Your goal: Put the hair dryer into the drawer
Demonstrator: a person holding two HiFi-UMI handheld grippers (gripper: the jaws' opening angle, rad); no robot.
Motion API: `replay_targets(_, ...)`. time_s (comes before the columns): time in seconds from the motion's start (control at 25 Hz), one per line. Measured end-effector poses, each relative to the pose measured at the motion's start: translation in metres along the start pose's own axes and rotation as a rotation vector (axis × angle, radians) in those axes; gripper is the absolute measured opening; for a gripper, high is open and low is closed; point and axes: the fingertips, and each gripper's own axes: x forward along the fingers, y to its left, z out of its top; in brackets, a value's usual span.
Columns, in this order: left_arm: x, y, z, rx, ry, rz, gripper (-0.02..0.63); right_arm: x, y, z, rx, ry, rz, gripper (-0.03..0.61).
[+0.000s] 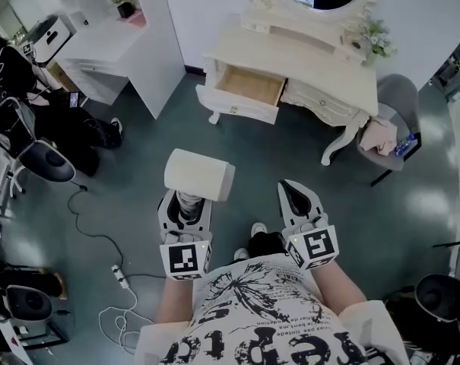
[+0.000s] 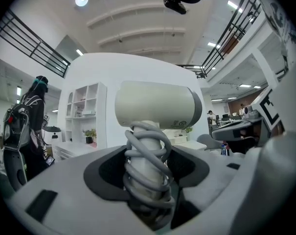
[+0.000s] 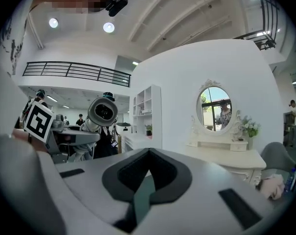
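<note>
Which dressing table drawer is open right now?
The left drawer in the head view, pulled out with its inside showing; the right drawer beside it is shut.

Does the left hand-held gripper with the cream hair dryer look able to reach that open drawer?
Probably not yet: the left hand-held gripper, clamping the cream hair dryer, is well short of the open cream wooden drawer. Only bare grey floor lies between.

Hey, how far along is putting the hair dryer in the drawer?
Done: the drawer stands open and the left gripper grips the hair dryer by its cord-wrapped handle. In hand: held well short of the dressing table. Left: reach the drawer, set it inside, release.
</note>
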Motion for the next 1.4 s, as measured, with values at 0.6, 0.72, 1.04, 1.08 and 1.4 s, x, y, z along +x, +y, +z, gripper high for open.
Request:
replay_targets(0.6,0.057,0.013,-0.023,-0.005,0.053,-0.017,0.256,0.053,-0.033,-0.016,0.022,0.046,-0.029,0.012)
replay_targets(0.72,0.091,0.017,-0.024,-0.005,0.066,-0.025,0.256,0.081,-0.055,-0.014,0.027,0.045,-0.03,0.012)
replay_targets(1.04,0.209,0.03,-0.01,-0.001,0.069,-0.039,0.256,0.17,-0.128,0.006,0.022,0.046,-0.024,0.012)
replay_targets(1.08,0.224,0.031,-0.008,0.002,0.07,-0.037,0.256,0.18,-0.139,0.008,0.018,0.047,-0.021,0.012)
replay_targets(1.4,0.329,0.045,0.003,0.014,0.038,0.019,0.256,0.256,-0.217,0.026,0.002,0.012,-0.024,0.012)
